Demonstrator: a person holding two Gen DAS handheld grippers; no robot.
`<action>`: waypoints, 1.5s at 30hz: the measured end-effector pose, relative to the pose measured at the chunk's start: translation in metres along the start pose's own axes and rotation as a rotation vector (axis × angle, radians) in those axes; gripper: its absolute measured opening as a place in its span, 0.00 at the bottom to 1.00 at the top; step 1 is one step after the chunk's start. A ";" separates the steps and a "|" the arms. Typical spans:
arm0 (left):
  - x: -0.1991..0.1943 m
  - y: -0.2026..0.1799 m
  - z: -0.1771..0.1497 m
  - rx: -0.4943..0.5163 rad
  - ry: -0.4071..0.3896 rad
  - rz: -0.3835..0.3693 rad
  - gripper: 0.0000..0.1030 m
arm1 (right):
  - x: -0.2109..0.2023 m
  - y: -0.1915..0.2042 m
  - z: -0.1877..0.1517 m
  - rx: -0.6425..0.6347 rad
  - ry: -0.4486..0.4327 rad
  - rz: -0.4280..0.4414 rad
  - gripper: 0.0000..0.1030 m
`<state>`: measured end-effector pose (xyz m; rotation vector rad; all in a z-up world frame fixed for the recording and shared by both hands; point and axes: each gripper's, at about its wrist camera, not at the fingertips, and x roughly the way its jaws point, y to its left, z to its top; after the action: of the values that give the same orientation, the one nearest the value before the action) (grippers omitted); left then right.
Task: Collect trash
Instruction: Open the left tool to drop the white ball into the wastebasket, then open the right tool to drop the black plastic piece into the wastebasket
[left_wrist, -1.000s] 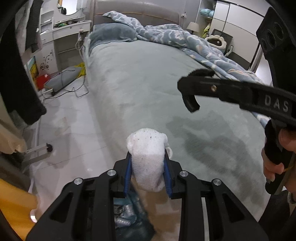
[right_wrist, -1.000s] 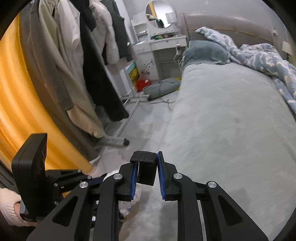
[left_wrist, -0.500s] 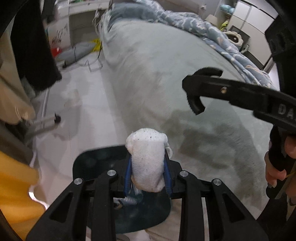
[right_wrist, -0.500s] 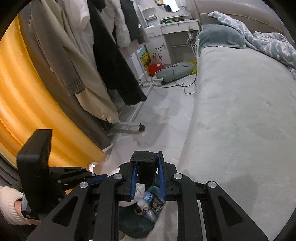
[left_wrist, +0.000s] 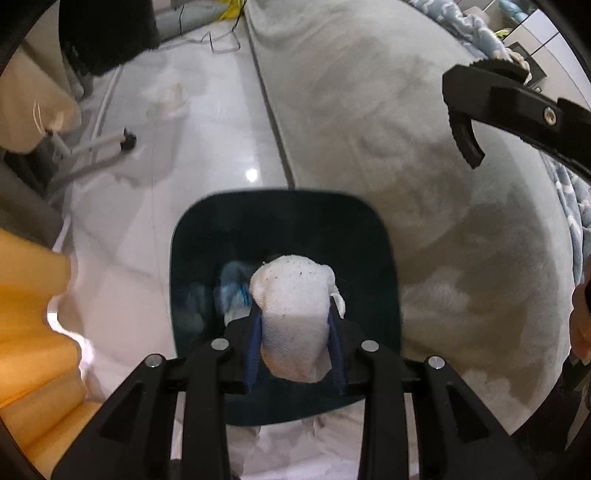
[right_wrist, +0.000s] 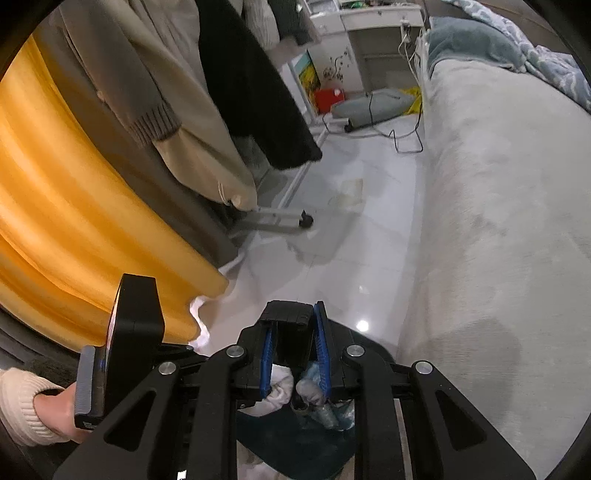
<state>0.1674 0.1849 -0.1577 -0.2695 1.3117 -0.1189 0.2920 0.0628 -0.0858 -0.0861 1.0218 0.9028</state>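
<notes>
In your left gripper you had a white knitted cloth wad flecked with dark specks pinched between the blue pads. The jaws had just eased apart a little, yet the pads were touching both sides of the wad, so it had not been let go. Directly below and beyond those jaws lay the open mouth of the dark teal plastic bin with rounded corners. Crumpled clear and blue plastic rubbish sat at its bottom, just left of the jaws. By the look of it you had done the carrying for this piece, and only the drop was left.

Well ahead of the jaws and to their left, a pale flattened scrap lay on the white tiled floor. It may be one more piece to fetch, though it was too blurred to be sure. The grey plush bedspread, to the right of the jaws, showed no litter in the part you could see.

Your right gripper was pressed together. A black block sat between its blue pads, and I cannot tell whether that was rubbish or part of the tool. The bin's rim showed just beyond and beneath those jaws, with the white wad visible under them.
</notes>
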 end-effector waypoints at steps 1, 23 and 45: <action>0.001 0.002 -0.001 -0.002 0.006 0.002 0.36 | 0.006 0.001 0.000 0.006 0.013 0.008 0.20; -0.046 0.040 -0.007 -0.020 -0.112 0.031 0.71 | 0.116 0.000 -0.033 -0.008 0.295 -0.092 0.20; -0.118 0.029 0.003 0.078 -0.429 0.076 0.56 | 0.172 0.014 -0.074 -0.099 0.509 -0.150 0.20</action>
<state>0.1382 0.2413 -0.0542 -0.1658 0.8880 -0.0438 0.2659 0.1432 -0.2536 -0.4895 1.4193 0.8105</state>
